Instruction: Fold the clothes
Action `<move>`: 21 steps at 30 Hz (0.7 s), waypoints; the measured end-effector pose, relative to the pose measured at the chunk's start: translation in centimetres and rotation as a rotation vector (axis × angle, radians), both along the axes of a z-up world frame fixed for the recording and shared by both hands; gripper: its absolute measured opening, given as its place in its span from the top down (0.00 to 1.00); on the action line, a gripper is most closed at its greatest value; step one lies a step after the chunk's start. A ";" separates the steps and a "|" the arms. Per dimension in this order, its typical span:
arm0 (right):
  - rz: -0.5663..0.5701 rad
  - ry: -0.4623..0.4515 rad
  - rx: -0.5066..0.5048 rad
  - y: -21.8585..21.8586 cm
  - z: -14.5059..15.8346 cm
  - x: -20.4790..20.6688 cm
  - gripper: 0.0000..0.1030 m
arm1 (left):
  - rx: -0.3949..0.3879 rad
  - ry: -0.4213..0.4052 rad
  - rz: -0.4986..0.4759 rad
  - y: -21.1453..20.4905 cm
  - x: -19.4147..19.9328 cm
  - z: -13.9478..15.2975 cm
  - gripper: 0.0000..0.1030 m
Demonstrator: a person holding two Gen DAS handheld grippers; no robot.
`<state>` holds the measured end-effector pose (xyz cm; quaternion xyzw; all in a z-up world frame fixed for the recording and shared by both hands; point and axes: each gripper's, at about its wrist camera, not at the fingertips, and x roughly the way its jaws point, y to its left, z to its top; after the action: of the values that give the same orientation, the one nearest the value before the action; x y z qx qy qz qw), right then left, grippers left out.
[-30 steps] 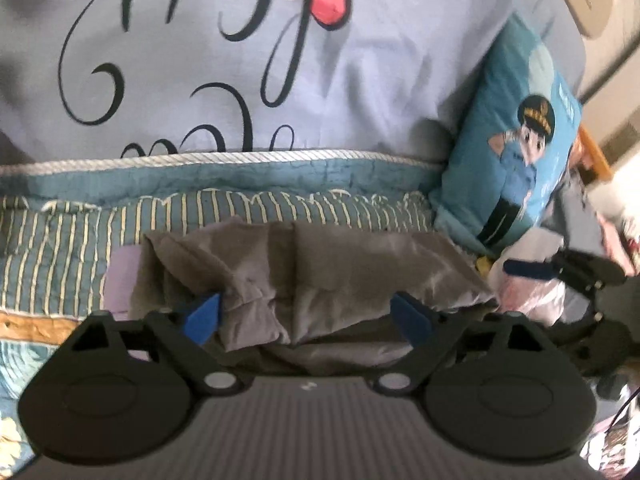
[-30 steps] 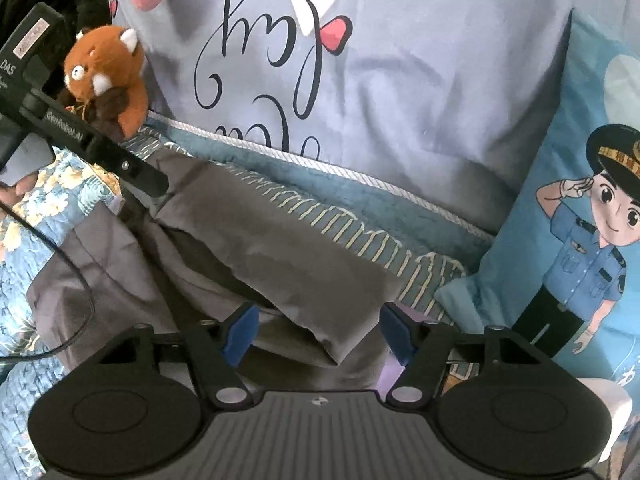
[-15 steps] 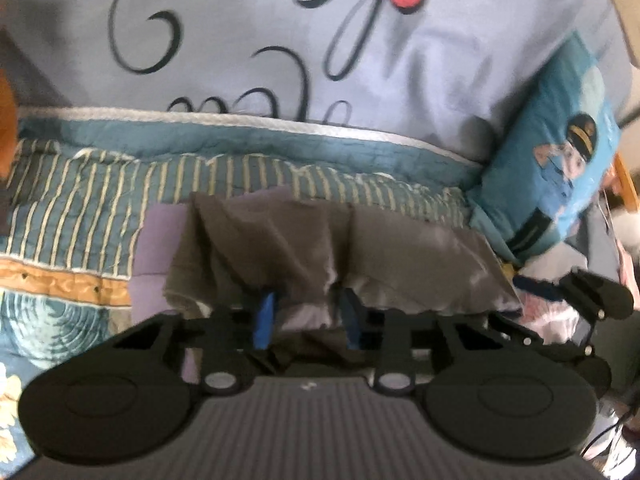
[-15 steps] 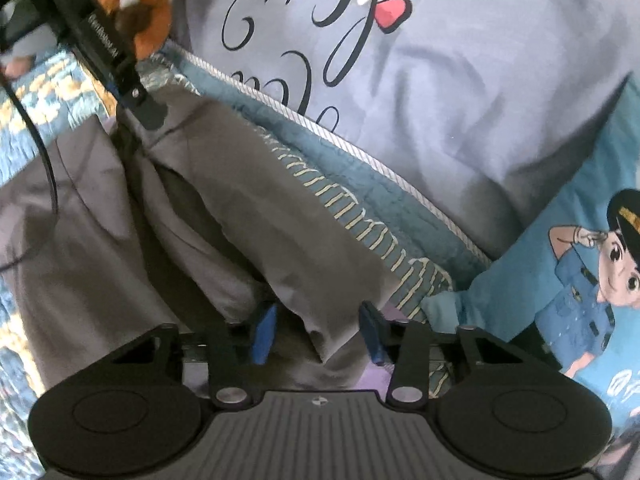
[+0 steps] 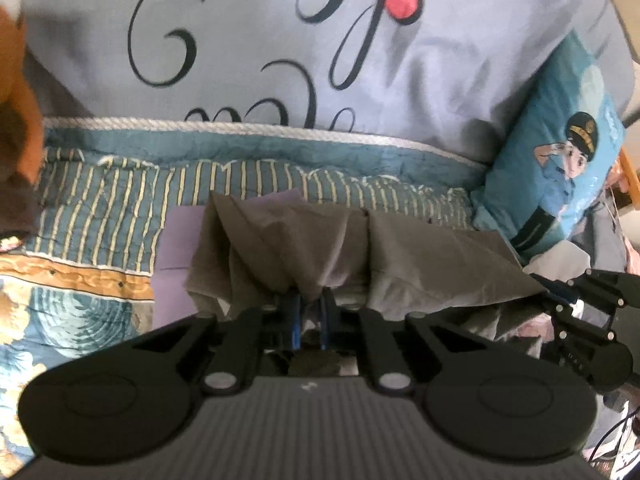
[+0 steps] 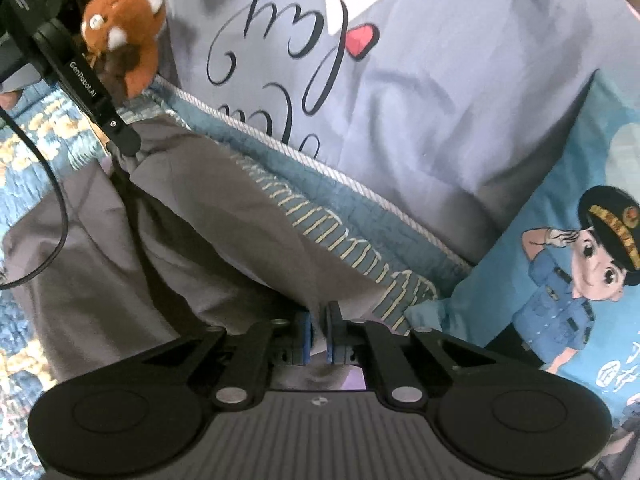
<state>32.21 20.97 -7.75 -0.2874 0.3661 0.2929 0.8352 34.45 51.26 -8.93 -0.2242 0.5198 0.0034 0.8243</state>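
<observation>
— What does the cloth look like from where you are?

— It is a grey garment (image 5: 420,256), thin and creased, lying on the blue striped quilt (image 5: 120,196) in front of the big lavender pillow (image 5: 280,40) with black script. I have it at two places. My left gripper (image 5: 309,320) has its blue pads nearly together, pinching a gathered bunch of the near edge, so folds fan up and away from the grip. My right gripper (image 6: 318,334) is likewise pressed on a corner of the grey garment (image 6: 224,216), which stretches taut from there toward the far left.

— And what can't you make out?

— What kind of garment it is (I see no collar, sleeve or waistband). The cloth between my pads is in shadow. A pale purple sheet (image 5: 176,248) lies under the garment, mostly covered. In the right wrist view the red panda plush (image 6: 124,36) sits behind the left gripper's black arm (image 6: 96,96), partly hidden by it. The police cartoon cushion (image 6: 560,272) on the right is cut off by the frame edge.
</observation>
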 end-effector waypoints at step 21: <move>-0.041 0.114 -0.036 -2.8 -1.3 -4.2 0.61 | 0.109 0.138 -0.083 -2.5 -6.2 -0.8 0.75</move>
<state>28.04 18.22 -9.05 -0.2779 0.4240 0.2848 0.8136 28.25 48.81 -9.70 -0.1565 0.5832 0.0130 0.7970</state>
